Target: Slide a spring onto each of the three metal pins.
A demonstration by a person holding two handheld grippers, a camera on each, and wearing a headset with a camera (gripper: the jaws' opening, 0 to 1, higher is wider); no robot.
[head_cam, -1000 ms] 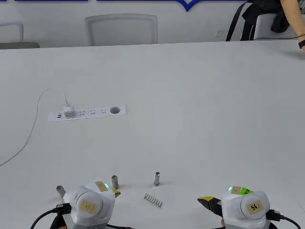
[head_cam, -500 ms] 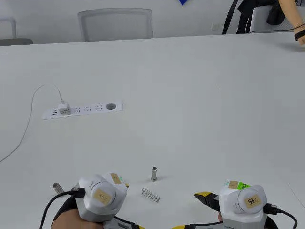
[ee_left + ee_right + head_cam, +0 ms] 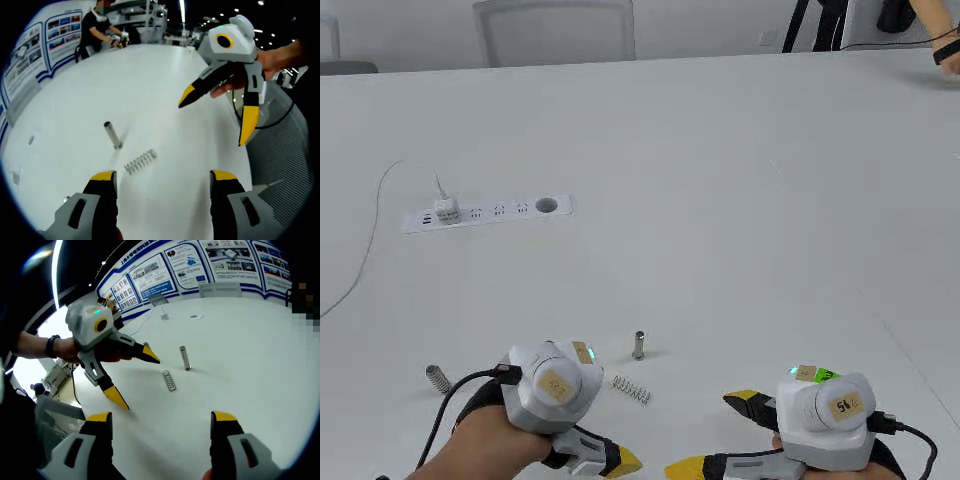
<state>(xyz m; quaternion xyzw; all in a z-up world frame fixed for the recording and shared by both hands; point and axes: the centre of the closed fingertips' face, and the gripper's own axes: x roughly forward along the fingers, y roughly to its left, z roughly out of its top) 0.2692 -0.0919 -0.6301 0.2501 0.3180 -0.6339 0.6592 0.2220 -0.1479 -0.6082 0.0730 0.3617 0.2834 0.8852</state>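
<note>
Below, the right gripper, jaws apart, is partly cropped.

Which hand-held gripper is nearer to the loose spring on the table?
Left. The left hand-held gripper has the spring just ahead of its open jaws; the right hand-held gripper is farther off.

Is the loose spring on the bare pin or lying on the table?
Lying: the spring rests flat on the table, apart from the upright bare pin.

Left gripper jaws spread, empty, right gripper jaws spread, empty
</note>
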